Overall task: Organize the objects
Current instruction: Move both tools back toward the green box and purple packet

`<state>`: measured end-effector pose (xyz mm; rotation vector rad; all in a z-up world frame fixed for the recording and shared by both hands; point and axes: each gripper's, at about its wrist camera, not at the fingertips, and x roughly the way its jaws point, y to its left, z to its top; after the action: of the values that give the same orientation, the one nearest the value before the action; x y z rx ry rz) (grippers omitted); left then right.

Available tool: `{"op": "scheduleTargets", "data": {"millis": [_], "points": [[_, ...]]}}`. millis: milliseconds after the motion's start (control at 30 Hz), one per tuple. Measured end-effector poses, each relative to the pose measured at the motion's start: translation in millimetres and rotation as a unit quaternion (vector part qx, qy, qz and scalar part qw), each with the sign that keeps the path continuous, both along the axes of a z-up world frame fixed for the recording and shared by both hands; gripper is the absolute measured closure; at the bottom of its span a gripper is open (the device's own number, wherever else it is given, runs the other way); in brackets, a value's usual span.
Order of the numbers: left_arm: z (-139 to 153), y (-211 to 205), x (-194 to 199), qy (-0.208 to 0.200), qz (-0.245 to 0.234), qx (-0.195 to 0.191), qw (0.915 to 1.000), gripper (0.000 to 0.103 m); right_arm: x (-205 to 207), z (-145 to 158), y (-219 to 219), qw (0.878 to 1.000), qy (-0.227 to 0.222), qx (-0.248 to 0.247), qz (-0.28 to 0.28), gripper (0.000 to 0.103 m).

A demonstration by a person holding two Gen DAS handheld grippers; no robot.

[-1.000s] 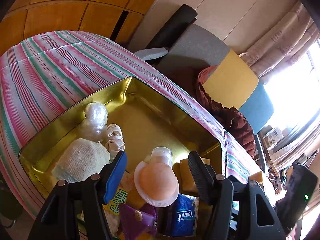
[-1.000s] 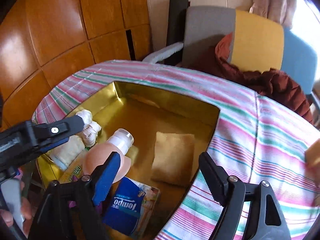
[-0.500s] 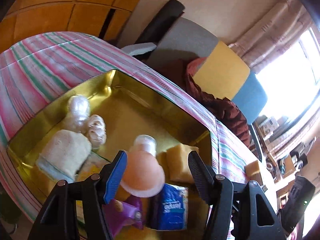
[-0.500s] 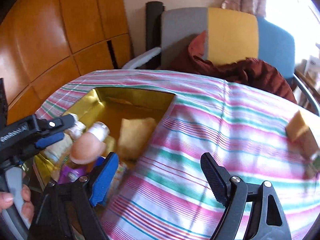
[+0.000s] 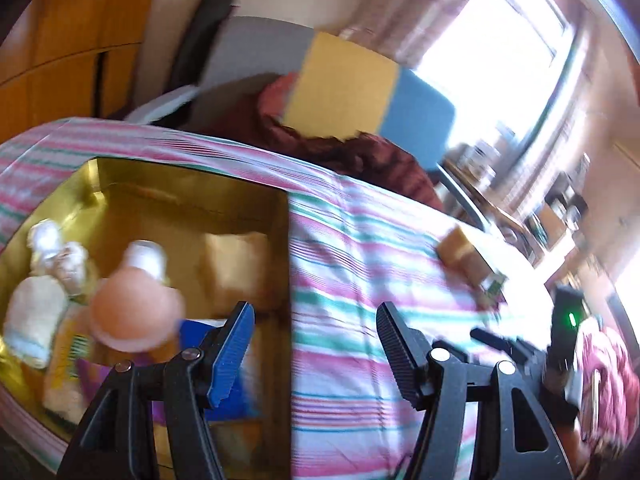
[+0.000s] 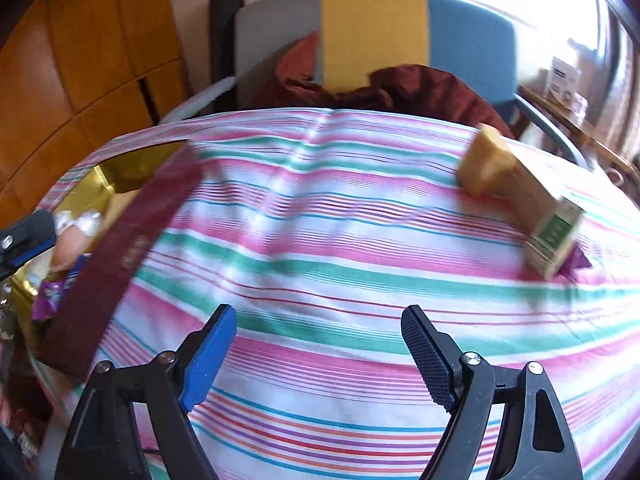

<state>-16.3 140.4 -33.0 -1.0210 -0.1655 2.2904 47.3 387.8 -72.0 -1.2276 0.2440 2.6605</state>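
A gold tin box (image 5: pixel 188 184) sits at the left of the striped table and holds a peach-capped bottle (image 5: pixel 134 314), a yellow sponge (image 5: pixel 238 268), a blue tissue pack, white cloth rolls (image 5: pixel 34 312) and wrappers. Its maroon outer wall shows in the right wrist view (image 6: pixel 120 256). A second yellow sponge (image 6: pixel 486 166) and a tan and green carton (image 6: pixel 548 224) lie on the cloth at the right. My left gripper (image 5: pixel 314 354) is open and empty over the box's right edge. My right gripper (image 6: pixel 318 360) is open and empty above bare cloth.
The table carries a pink, green and white striped cloth (image 6: pixel 320 240). A chair with grey, yellow and blue panels (image 6: pixel 372 36) stands behind it, with a dark red garment (image 6: pixel 400 88) draped on it. Wood panelling is at the left, a bright window at the right.
Both grippers have swung right, away from the box and toward the open cloth. The sponge and carton on the right have come into view. Both stay open and empty.
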Motion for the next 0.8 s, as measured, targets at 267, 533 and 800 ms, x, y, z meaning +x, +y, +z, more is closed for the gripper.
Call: {"op": "scheduleTargets", "data": {"millis": [267,533,800], "points": [[-1.4,40.6,39.4,0.008,-0.086,-0.016,0.9961,0.038,24.1,7.9,98.2,0.995,0.011,0.013,-0.099,0.018],[-14.1,56.3,59.1,-0.009,-0.107,-0.032,0.9937,0.038,-6.2,26.4,184.2,0.986,0.013,0.027,-0.161,0.017],[-19.2,58.2,61.7,-0.01,-0.11,-0.045,0.9928,0.038,-19.3,11.1,148.6,0.996,-0.006,-0.09,-0.027,0.017]]}}
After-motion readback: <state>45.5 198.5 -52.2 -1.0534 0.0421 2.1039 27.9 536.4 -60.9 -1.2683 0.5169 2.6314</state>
